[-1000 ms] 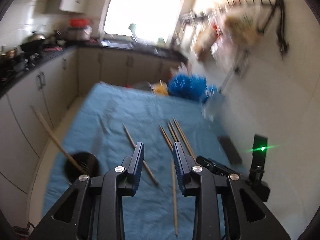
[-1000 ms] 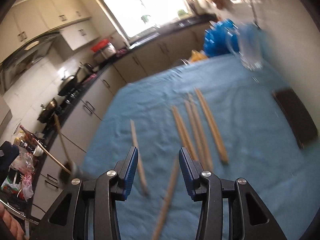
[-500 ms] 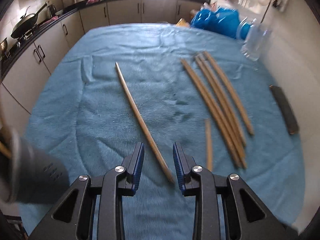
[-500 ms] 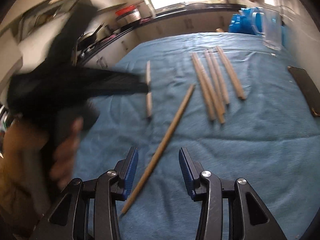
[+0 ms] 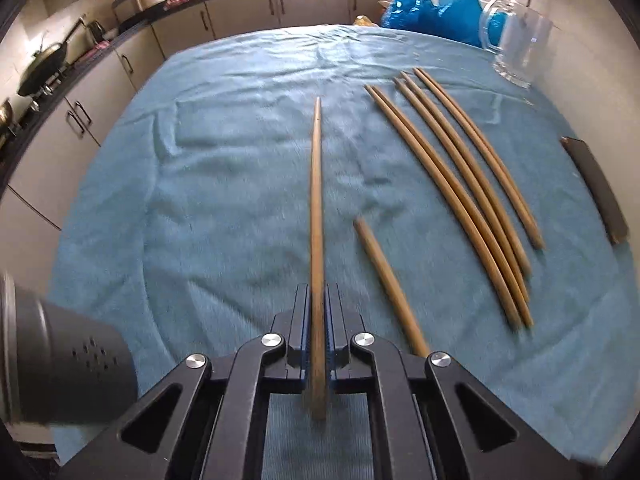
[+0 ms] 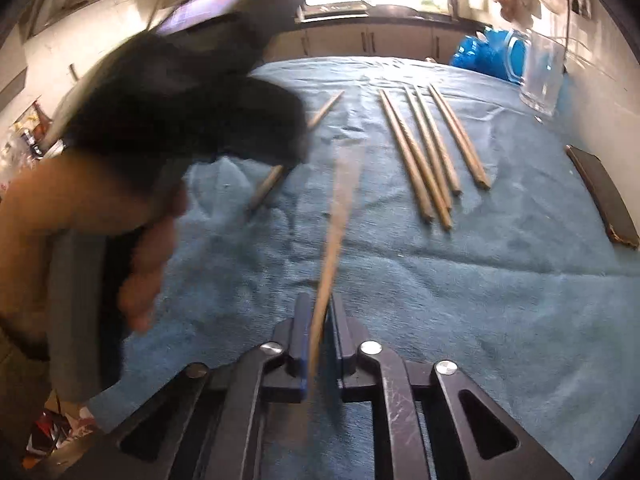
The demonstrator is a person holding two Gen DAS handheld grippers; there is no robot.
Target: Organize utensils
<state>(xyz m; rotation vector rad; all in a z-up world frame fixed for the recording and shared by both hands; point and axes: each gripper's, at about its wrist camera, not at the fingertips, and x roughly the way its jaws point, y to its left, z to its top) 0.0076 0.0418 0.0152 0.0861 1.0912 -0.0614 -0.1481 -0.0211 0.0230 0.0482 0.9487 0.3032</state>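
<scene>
My left gripper (image 5: 317, 300) is shut on a long wooden chopstick (image 5: 317, 200) that points away over the blue cloth (image 5: 224, 184). My right gripper (image 6: 320, 312) is shut on another chopstick (image 6: 338, 208), blurred and pointing forward. Several chopsticks (image 5: 460, 184) lie side by side at the right; they also show in the right wrist view (image 6: 428, 148). The right gripper's chopstick (image 5: 384, 280) lies just right of my left gripper. The left gripper and the hand holding it (image 6: 168, 128) fill the left of the right wrist view, over its chopstick (image 6: 268, 188).
A clear glass jug (image 5: 520, 48) stands at the far right of the table, with a blue bag (image 5: 432, 8) behind it. A dark flat object (image 5: 596, 188) lies at the right edge. Kitchen cabinets and counters run along the left and back.
Both grippers have closed, each on a chopstick that lay between its open fingers half a second ago. The left gripper has moved forward along its chopstick.
</scene>
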